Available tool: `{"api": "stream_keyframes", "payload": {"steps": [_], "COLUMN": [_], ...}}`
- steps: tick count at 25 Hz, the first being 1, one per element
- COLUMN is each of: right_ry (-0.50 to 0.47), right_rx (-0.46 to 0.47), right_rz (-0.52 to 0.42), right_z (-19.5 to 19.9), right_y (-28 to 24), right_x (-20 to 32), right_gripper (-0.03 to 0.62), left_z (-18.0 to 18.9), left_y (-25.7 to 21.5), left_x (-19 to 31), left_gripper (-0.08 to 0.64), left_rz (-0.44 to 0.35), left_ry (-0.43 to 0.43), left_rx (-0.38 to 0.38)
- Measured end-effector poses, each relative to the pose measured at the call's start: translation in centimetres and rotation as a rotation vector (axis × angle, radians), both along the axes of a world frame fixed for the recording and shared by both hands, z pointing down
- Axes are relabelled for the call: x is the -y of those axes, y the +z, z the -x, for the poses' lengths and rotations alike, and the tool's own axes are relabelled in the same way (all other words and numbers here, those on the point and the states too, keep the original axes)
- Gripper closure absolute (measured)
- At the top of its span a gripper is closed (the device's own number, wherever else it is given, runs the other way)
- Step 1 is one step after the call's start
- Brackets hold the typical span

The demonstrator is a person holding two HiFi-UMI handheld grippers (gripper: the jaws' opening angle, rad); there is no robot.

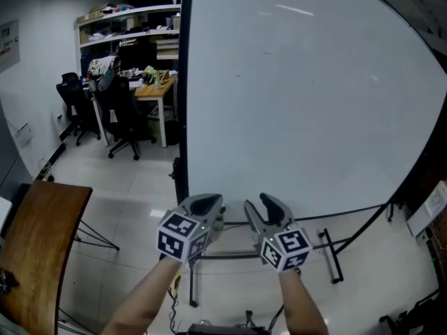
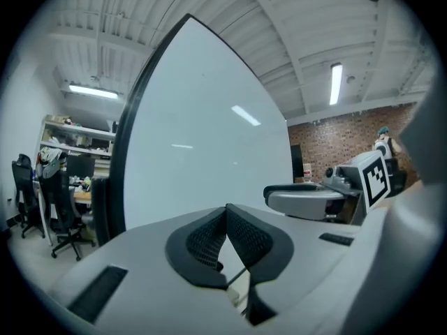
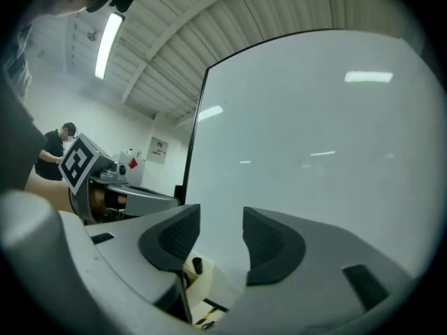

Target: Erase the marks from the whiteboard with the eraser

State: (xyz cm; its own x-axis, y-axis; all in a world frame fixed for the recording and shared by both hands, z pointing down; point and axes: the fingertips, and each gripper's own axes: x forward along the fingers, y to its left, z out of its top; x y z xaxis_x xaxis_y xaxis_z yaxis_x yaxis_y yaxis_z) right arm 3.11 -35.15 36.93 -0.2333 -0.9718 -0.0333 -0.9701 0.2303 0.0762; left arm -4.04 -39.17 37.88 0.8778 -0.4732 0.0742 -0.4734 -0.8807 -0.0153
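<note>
Left tongs (image 1: 208,204) pinched together, empty; right tongs (image 1: 260,206) parted, gripping nothing; whiteboard (image 1: 307,96) stands just ahead of both.

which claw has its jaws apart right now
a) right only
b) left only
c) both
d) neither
A: in the right gripper view the right claw shows a clear gap with only the whiteboard behind it, while in the left gripper view the left claw has its pads meeting at the tips.
</note>
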Motion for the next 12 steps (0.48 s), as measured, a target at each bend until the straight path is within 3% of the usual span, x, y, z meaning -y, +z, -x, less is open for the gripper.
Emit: {"api": "stream_keyframes", "payload": {"steps": [1, 6, 12], "right_ry": [0.023, 0.077, 0.107], "right_rx": [-0.016, -0.061, -0.065], "right_rz": [-0.012, -0.083, -0.135], "right_z": [-0.9, -4.5, -8.5], "right_y": [-1.3, -7.5, -10.9], "right_x": [-0.5, -3.7, -6.3], "right_gripper": [0.445, 0.508, 0.508], "left_z": [-0.6, -4.3, -8.8], "left_y": [-1.1, -5.6, -9.1], "left_x": [-0.2, -1.5, -3.5], "left_gripper": [0.557, 0.557, 0.557], "left_rz": [-0.021, -0.079, -0.113], "left_ry": [0.012, 0.066, 0.127], "left_rx": [-0.010, -0.061, -0.094]}}
